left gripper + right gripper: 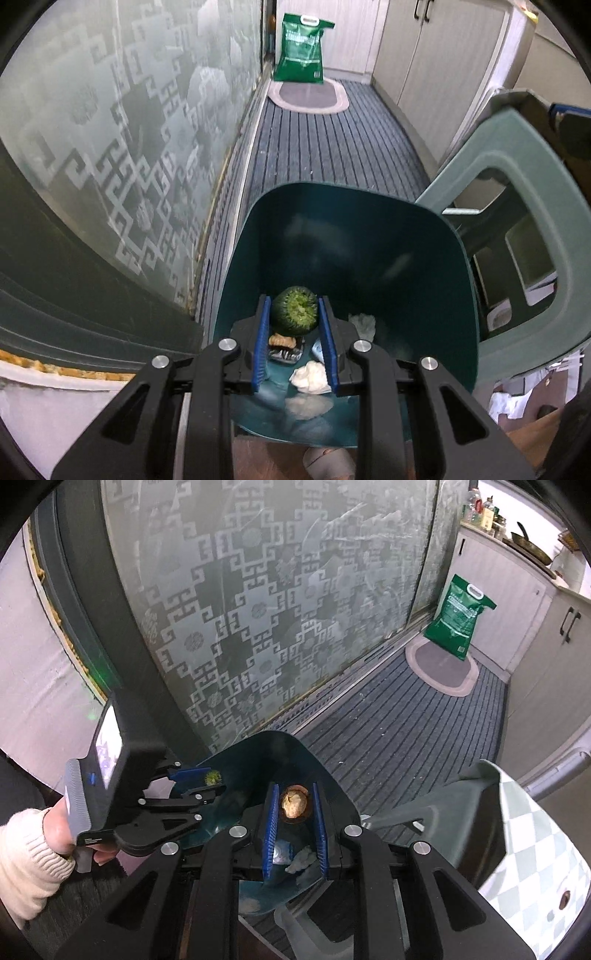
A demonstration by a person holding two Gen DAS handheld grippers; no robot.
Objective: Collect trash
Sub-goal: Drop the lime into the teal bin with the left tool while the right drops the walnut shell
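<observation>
A dark teal bin [369,236] stands open on the floor with trash in its bottom: crumpled white tissues [310,376], a small wrapper and a brown scrap. My left gripper [294,314] is shut on a round green vegetable end [295,312] and holds it over the bin's mouth. My right gripper [294,801] is shut on a brown peel piece [293,802], also over the bin [332,794]. The left gripper [199,779] shows in the right wrist view, to the left of mine, with the green piece [213,776] between its fingers.
A frosted patterned glass door [110,147] runs along the left. A grey-green stool [517,206] stands right of the bin. A striped mat [325,147] covers the floor. A green bag [303,48] leans at the far end by white cabinets [443,66].
</observation>
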